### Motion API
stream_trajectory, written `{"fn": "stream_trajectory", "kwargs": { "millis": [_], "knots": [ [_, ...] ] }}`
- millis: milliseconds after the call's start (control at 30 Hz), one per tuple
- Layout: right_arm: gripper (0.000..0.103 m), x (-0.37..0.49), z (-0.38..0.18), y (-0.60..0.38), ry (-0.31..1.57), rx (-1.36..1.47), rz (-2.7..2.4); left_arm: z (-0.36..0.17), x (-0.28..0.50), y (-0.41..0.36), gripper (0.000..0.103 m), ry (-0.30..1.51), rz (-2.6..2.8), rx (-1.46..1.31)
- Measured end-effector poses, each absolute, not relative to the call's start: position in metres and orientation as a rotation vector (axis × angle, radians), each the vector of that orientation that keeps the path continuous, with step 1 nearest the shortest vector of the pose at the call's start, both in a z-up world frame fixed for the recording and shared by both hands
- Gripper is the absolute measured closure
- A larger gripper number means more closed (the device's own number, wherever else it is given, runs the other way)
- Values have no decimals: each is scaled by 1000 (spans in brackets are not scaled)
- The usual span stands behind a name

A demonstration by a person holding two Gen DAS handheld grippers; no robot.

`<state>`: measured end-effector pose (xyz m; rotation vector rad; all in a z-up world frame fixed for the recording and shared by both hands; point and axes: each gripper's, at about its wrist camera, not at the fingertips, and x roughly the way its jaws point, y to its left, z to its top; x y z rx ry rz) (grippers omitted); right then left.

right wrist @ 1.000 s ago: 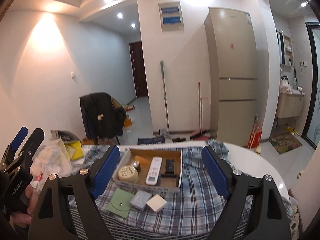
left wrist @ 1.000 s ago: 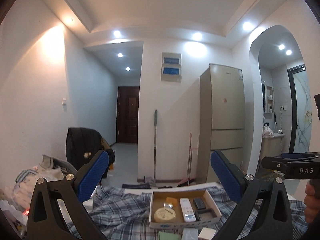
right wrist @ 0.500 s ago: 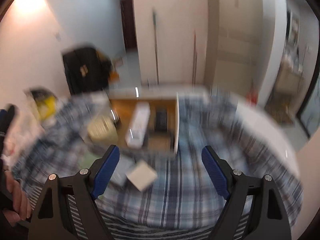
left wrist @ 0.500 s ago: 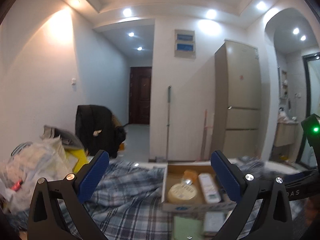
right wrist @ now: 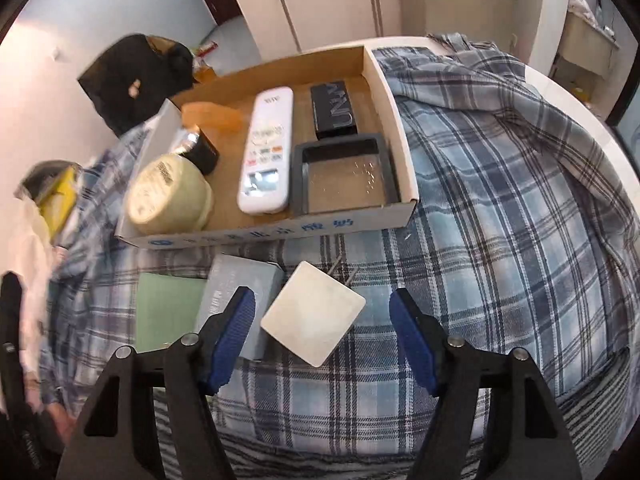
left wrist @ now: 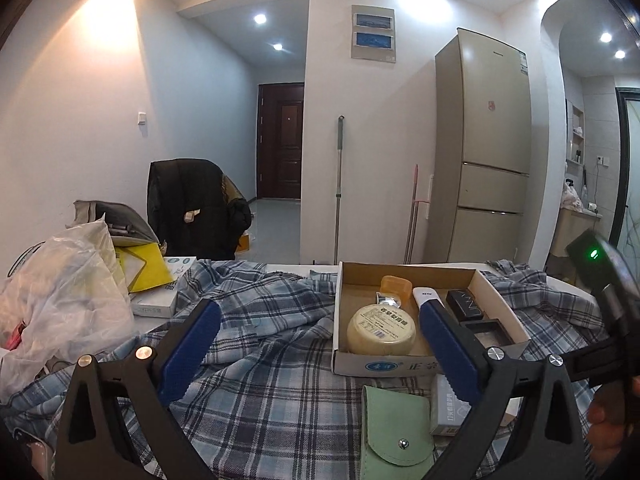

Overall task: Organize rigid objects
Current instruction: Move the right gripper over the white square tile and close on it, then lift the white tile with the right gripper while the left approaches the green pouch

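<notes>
A shallow cardboard box (right wrist: 400, 92) (left wrist: 344, 356) on the plaid cloth holds a round cream tub (right wrist: 168, 196) (left wrist: 380, 328), a white remote (right wrist: 266, 148), a black case (right wrist: 334, 110), a grey square tray (right wrist: 344, 172) and an orange piece (right wrist: 212, 116). In front of the box lie a white square block (right wrist: 312, 312), a grey-blue box (right wrist: 236, 296) and a green pouch (right wrist: 168, 308) (left wrist: 394, 428). My right gripper (right wrist: 322, 336) points down over the white block; its jaws are closing, with the block between them but untouched. My left gripper (left wrist: 316, 352) hovers open and empty over the cloth, left of the box.
The plaid cloth (right wrist: 500, 184) covers a round white table (right wrist: 576, 100). Plastic bags (left wrist: 60, 296), a yellow packet (left wrist: 148, 272) and a flat box pile up at the left. Beyond stand a chair with a black jacket (left wrist: 188, 208), a mop and a fridge (left wrist: 488, 144).
Both grippers have dropped toward the table. The right one tipped steeply downward over the white block and its jaws narrowed. The left one moved closer to the cardboard box.
</notes>
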<state>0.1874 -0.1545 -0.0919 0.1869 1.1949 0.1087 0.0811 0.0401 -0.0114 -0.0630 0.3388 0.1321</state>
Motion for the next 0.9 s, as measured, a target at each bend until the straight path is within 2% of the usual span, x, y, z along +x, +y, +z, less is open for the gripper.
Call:
{"fn": "stream_trajectory", "kwargs": {
  "millis": [67,367,467,500,767,800,833,900],
  "knots": [
    [42,191,-95,-154,1206,190,79,-11,81,42,2,341,136,-69],
    [45,195,-100,-141,1215,174,61,-13,85,50,2,371,141,-116],
    [56,191,-98,-137,1188,141,104,-12,82,51,2,363,116,-131],
    [56,190,-98,-136,1186,129,120,-10,80,51,2,352,105,-140],
    [58,173,-94,-152,1205,77,192,-8,79,50,2,344,110,-138],
    [56,173,-93,-153,1217,59,190,-8,79,51,2,342,110,-141],
    [48,173,-93,-153,1229,46,186,-8,79,51,2,342,109,-142],
    [47,169,-88,-154,1201,63,190,-8,78,51,2,343,111,-137]
  ]
}}
